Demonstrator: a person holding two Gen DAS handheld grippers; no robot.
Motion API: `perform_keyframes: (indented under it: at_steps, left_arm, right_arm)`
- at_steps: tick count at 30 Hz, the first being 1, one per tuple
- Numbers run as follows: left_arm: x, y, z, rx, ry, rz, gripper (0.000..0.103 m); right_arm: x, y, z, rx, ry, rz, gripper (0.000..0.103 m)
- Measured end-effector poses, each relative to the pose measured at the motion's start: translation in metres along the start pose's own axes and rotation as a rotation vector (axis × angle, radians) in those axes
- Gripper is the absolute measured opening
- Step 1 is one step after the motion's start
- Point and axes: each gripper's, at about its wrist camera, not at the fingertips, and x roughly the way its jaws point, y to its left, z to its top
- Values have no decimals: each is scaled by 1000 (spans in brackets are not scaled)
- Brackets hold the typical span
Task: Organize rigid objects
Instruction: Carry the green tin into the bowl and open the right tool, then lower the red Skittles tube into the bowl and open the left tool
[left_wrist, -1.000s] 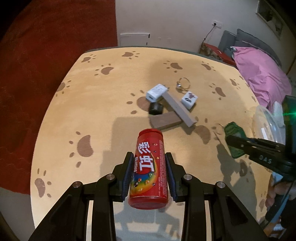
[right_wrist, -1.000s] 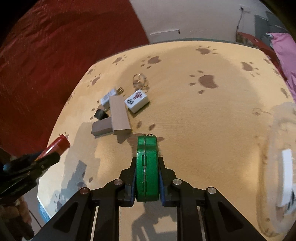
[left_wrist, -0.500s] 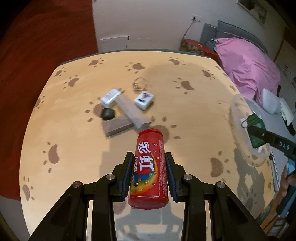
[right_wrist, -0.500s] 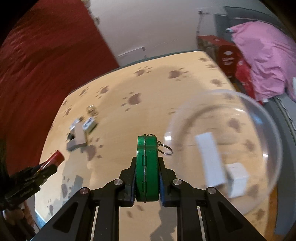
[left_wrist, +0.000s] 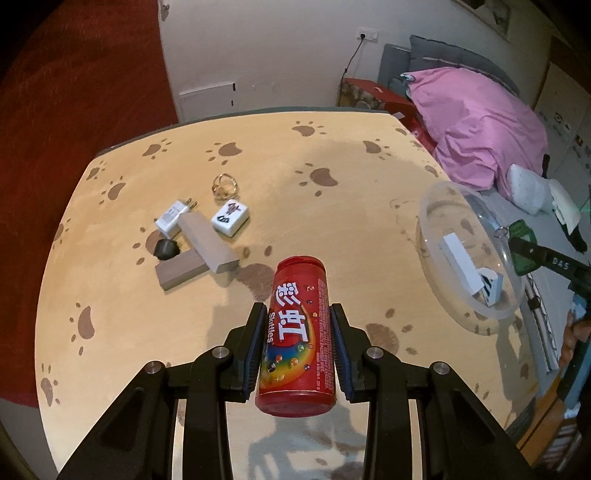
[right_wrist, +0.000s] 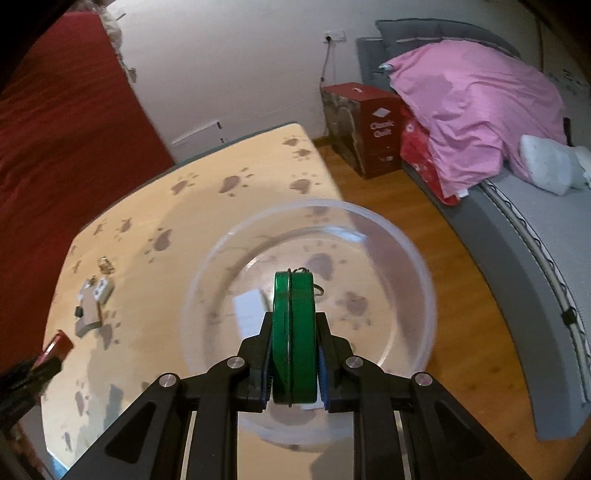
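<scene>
While the right gripper (right_wrist: 294, 363) holds a green tin (right_wrist: 294, 332) tight between its jaws, the tin hangs over the clear bowl (right_wrist: 413, 258) in the middle of the right wrist picture. The tin stands on its edge, with a small ring at its far end. Inside the bowl lie white blocks (left_wrist: 463, 264); one shows just left of the tin in the right wrist picture.

The left gripper (left_wrist: 297, 345) is clenched on a red candy can (left_wrist: 297, 328) at the bottom middle of its picture. The can sits up off the table (left_wrist: 351, 206), pointing away from the camera.

In the left part of the left wrist picture a small pile waits on the table: a white plug (left_wrist: 171, 218), a pale wood block (left_wrist: 208, 243) leaning on a darker wood block (left_wrist: 181, 271), a small black thing (left_wrist: 166, 248), a white tile (left_wrist: 231, 218) with marks on it, and a gold ring (left_wrist: 223, 184). The bowl is well apart from that pile, at the right side of the same picture.

I think the step now is putting the tin in the bowl. The next move likely needs the right gripper to go lower, then let go, so the tin does not drop hard or land on the white blocks. The can probably goes in after that, and then the pile.
</scene>
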Motion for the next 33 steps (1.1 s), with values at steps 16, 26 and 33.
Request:
perform_keyframes:
  at_steps: [16, 26, 33]
  left_arm:
    - [-10, -35, 9, 36, -33, -15, 35]
    - [1, -84, 23, 125, -32, -99, 35]
    - [13, -124, 35, 181, -22, -171, 35]
  right_arm:
    - [-4, -1, 3, -37, -24, 21, 71]
    - [-17, -22, -7, 3, -30, -21, 77]
    - [-30, -42, -15, 30, -45, -51, 79]
